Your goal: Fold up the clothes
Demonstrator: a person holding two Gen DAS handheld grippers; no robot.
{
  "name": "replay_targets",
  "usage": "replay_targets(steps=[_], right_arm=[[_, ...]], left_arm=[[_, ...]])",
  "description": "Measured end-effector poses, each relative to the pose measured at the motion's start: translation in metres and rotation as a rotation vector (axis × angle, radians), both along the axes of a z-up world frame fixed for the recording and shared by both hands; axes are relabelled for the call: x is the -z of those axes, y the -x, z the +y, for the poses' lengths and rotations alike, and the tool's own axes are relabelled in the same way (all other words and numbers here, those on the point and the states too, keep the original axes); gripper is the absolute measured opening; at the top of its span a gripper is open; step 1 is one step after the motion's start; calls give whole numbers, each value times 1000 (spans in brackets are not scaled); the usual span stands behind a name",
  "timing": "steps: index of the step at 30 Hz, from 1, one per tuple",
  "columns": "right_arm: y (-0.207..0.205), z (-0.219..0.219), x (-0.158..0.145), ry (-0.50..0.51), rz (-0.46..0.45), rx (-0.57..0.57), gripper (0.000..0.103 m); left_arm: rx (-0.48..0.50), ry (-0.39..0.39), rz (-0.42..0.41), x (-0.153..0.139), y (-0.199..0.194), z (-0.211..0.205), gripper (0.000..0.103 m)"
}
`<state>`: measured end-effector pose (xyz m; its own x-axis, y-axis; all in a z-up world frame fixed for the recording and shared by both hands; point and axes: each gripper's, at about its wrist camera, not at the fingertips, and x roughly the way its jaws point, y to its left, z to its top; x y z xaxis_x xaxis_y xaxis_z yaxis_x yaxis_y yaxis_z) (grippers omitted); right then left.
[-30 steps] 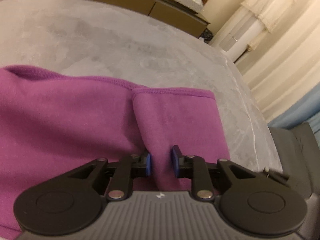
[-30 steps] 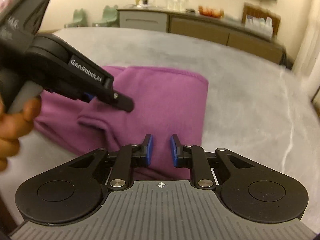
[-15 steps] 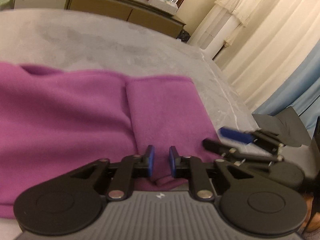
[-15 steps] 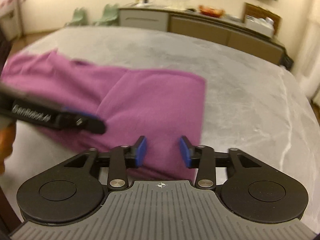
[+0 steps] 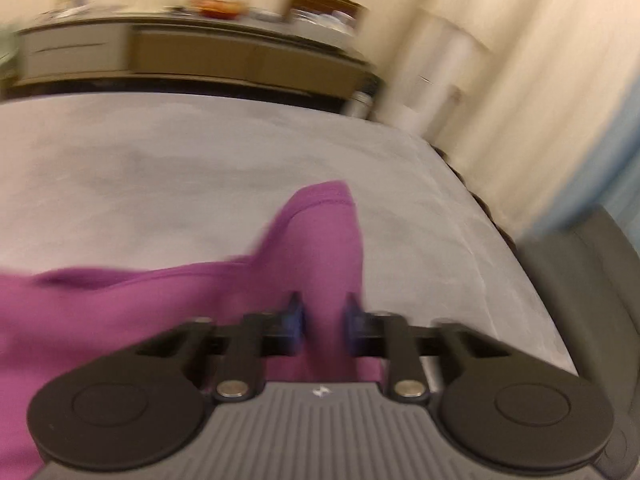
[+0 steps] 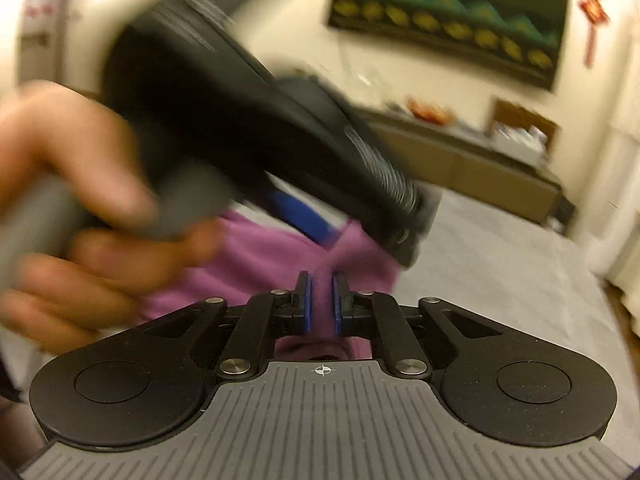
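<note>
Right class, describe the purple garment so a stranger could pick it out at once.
Start at the big grey table before the long sideboard. On its near side lies the purple garment, one end lifted into a peak. It is the only cloth there, and the only purple thing.

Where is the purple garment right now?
In both wrist views the purple garment lies on the grey table, one fold pulled up between the closing left claw jaws.

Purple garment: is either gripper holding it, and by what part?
Both jaws are closing with cloth between them. The left gripper has a raised fold of the purple garment; the right gripper has its near edge.
</note>
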<state>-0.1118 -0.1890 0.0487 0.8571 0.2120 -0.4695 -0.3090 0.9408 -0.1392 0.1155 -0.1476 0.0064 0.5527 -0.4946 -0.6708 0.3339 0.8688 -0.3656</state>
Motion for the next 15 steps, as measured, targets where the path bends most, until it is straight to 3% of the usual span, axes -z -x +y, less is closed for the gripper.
replay_targets(steps=[2, 4, 7, 10, 15], right_arm=[[10, 9, -6, -50, -23, -95, 50], [15, 10, -12, -115, -28, -143, 56], [0, 18, -7, -136, 27, -120, 53], [-28, 37, 17, -82, 144, -72, 44], [-38, 63, 46, 59, 249, -40, 41]], left_arm=[[-87, 41, 18, -2, 7, 48, 15], [-160, 55, 56, 6, 9, 90, 16], [-212, 42, 138, 31, 4, 124, 25], [-226, 39, 185, 56, 6, 124, 47], [-211, -10, 129, 60, 9, 115, 49]])
